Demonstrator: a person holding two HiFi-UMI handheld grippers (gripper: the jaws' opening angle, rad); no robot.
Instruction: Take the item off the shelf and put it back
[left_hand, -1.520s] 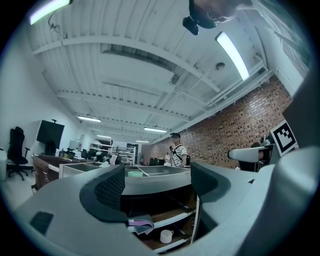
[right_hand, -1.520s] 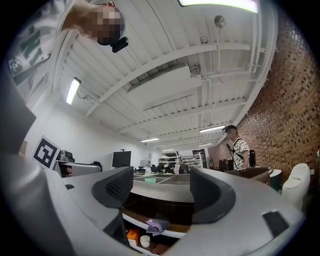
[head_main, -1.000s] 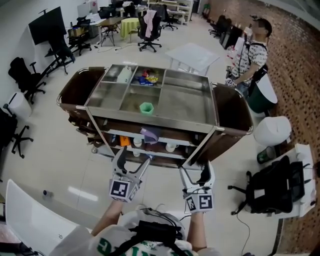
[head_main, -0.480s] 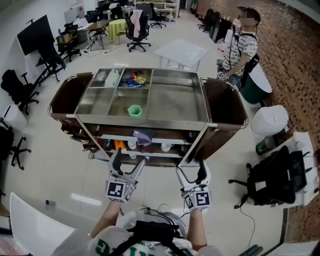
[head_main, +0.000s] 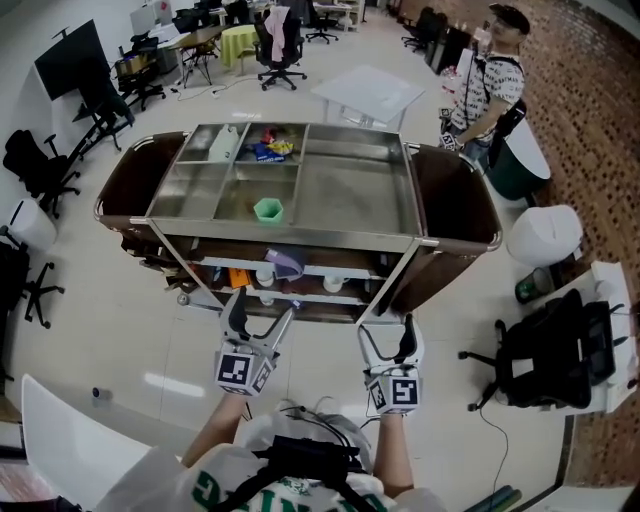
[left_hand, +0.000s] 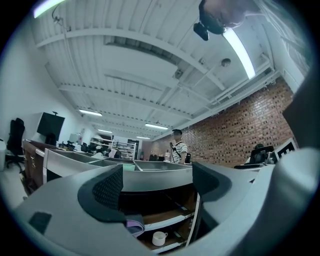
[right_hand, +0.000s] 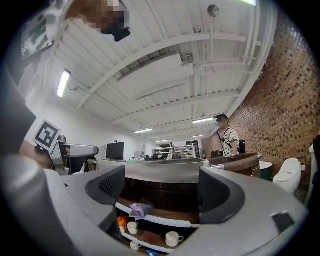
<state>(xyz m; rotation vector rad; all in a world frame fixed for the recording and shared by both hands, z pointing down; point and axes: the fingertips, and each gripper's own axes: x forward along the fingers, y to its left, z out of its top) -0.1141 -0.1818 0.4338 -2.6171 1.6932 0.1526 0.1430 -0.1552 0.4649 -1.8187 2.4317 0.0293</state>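
Note:
A steel cart (head_main: 415, 215) stands in front of me with shelves under its top trays. A purple folded item (head_main: 283, 262) lies on the upper shelf, seen too in the left gripper view (left_hand: 134, 226) and the right gripper view (right_hand: 137, 210). White cups (head_main: 265, 277) stand on the shelf below (right_hand: 173, 239). My left gripper (head_main: 258, 325) and right gripper (head_main: 390, 335) hang side by side short of the cart's front, apart from it. Both are open with nothing between the jaws (left_hand: 157, 182) (right_hand: 162, 189).
A green cup (head_main: 267, 209) sits in a top tray, with bottles and packets (head_main: 262, 148) in the far trays. A person (head_main: 490, 70) stands at the cart's far right. A white table (head_main: 370, 95), office chairs (head_main: 275, 40), a black chair (head_main: 545, 360) and a white bin (head_main: 545, 260) surround it.
The head camera's view of the cart has shifted a little. Both grippers keep much the same place before the cart and stay open.

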